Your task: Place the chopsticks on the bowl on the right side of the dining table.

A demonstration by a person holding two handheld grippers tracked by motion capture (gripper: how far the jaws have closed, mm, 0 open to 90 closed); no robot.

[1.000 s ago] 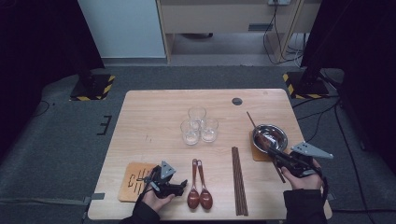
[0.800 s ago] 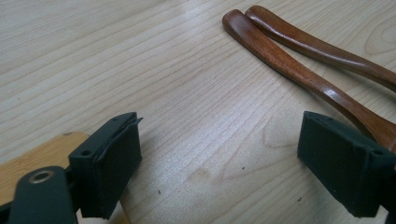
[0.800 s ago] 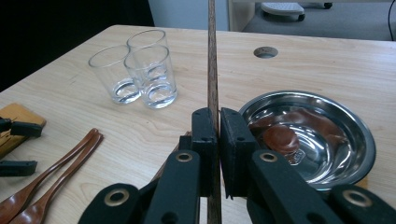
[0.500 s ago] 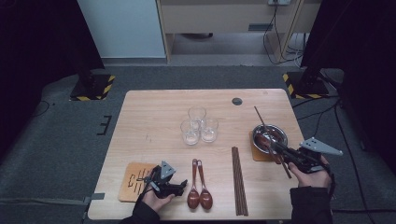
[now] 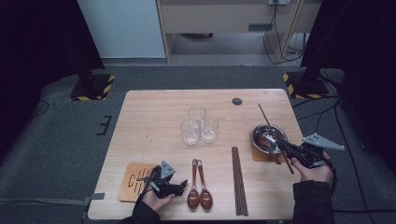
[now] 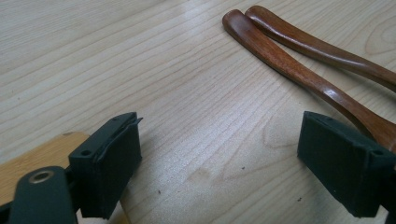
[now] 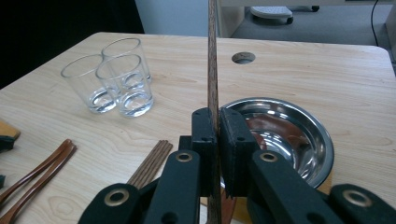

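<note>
While our left tool idles spread by the spoons, our right tool, pinching one chopstick, has drifted right past the bowl — still carrying it.

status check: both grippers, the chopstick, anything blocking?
Right hand-held gripper shut on chopstick above steel bowl. Left hand-held gripper open, empty, beside wooden spoons. Nothing blocking.

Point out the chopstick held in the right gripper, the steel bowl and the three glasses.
chopstick (image 7: 213, 56), right gripper view, on its shaft above the jaws.
steel bowl (image 7: 299, 121), right gripper view, on its inner wall.
glasses (image 5: 191, 133), high view, on the near-left glass.
</note>
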